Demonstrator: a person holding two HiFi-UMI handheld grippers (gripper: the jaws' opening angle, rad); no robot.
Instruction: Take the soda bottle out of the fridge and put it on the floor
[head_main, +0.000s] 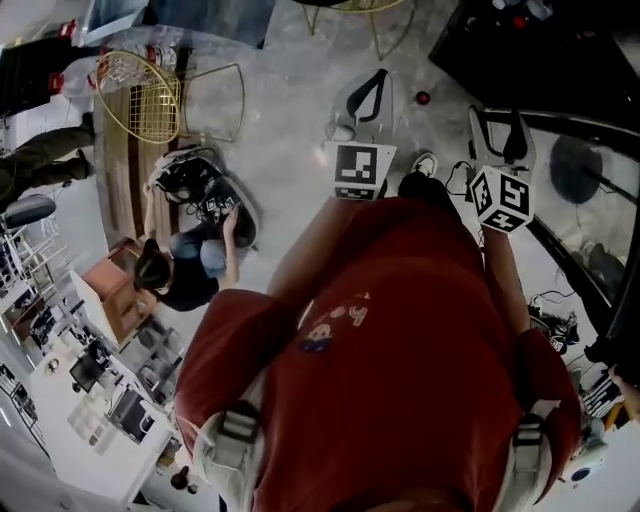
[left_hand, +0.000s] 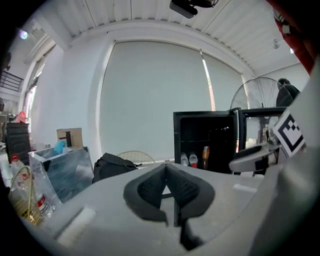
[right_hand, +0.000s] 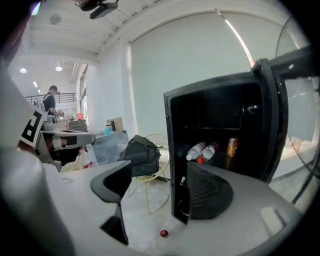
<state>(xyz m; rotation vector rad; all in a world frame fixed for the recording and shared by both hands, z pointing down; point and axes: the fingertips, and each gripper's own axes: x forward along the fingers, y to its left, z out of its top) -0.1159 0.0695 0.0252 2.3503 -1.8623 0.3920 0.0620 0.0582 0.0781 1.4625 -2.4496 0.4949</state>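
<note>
The black fridge (right_hand: 220, 145) stands open, its door (right_hand: 280, 125) swung to the right. On its shelf lie two clear bottles with red labels (right_hand: 202, 150), and an orange can (right_hand: 231, 146) stands beside them. My right gripper (right_hand: 160, 192) is open and empty, a short way in front of the fridge. My left gripper (left_hand: 167, 187) is shut on nothing and held farther back; in its view the fridge (left_hand: 207, 137) shows the bottles (left_hand: 189, 160) small. From the head view both grippers, left (head_main: 368, 95) and right (head_main: 500, 135), hang above the grey floor.
A red cap (right_hand: 163, 233) lies on the floor by the fridge's front corner. A yellow wire chair with a black bag (right_hand: 142, 155) stands left of the fridge. A person (head_main: 185, 265) sits on the floor at the left. A fan (left_hand: 260, 95) stands behind the fridge.
</note>
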